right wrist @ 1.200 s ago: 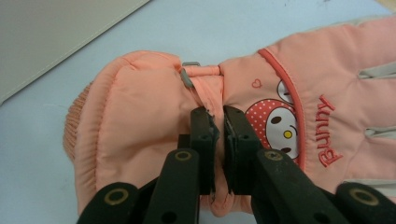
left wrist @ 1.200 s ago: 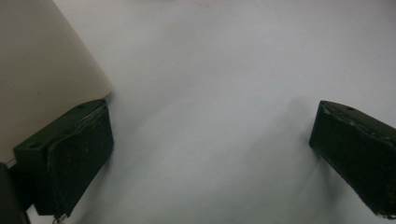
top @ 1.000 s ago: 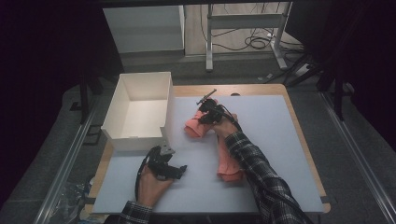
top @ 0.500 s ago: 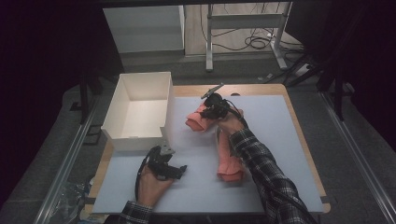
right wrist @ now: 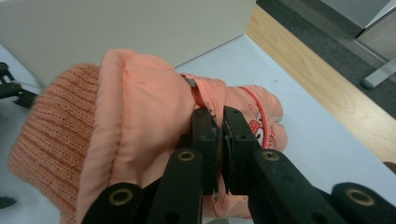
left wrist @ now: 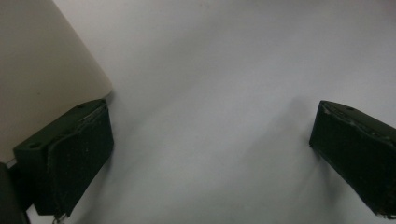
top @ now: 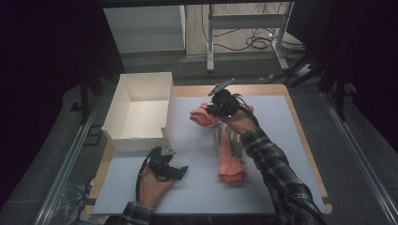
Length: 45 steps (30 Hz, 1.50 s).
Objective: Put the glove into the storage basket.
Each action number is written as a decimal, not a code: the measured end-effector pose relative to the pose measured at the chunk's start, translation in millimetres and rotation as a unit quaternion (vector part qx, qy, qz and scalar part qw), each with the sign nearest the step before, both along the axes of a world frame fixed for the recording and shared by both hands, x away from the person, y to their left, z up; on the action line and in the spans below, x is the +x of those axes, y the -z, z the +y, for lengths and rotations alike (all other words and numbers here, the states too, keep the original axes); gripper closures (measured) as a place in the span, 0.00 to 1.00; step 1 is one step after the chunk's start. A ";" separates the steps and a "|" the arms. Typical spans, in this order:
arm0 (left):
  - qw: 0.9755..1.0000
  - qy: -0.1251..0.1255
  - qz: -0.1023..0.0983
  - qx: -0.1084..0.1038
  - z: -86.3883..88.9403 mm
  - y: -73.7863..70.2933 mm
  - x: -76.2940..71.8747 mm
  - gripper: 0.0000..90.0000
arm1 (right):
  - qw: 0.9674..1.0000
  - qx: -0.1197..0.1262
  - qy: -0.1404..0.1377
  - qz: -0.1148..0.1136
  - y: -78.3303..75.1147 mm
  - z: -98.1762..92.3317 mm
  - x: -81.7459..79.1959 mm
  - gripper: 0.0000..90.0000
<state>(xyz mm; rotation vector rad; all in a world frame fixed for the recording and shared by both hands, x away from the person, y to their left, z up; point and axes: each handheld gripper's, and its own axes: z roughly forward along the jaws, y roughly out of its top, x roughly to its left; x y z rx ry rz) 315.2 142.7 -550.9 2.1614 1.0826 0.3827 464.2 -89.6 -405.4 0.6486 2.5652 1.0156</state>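
In the middle of the high view, our right gripper pinches one pink mitten | left gripper wide, holding nothing | box has nothing inside | second mitten waits on table.

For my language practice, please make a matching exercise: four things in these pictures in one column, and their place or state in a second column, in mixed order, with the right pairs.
Things:
1. right gripper
2. left gripper
3. white box
4. second pink mitten

Places or states:
A. lies flat on the white mat, near the right forearm
B. jaws wide apart, nothing between them
C. open at the top, at the table's left side
D. jaws shut on a pink mitten

Pairs: 1-D, 2-B, 3-C, 4-A
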 end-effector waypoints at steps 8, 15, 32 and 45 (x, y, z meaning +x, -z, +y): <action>1.000 0.000 -0.001 0.000 -0.1 0.1 0.1 0.00 | 1.000 0.009 -0.001 -0.023 -26.4 -19.8 -14.7 0.94; 1.000 0.000 0.000 0.000 -0.1 0.1 0.1 0.00 | 0.999 0.014 -0.008 -0.038 -44.3 -42.6 -35.7 0.94; 1.000 0.000 0.001 0.000 -0.1 -0.2 0.0 0.00 | 0.999 0.019 -0.041 -0.016 -8.6 -91.2 -89.5 0.94; 1.000 -0.001 0.000 0.000 -0.2 -0.1 0.0 0.00 | 0.997 0.030 -0.052 0.056 37.1 -108.1 -107.2 0.82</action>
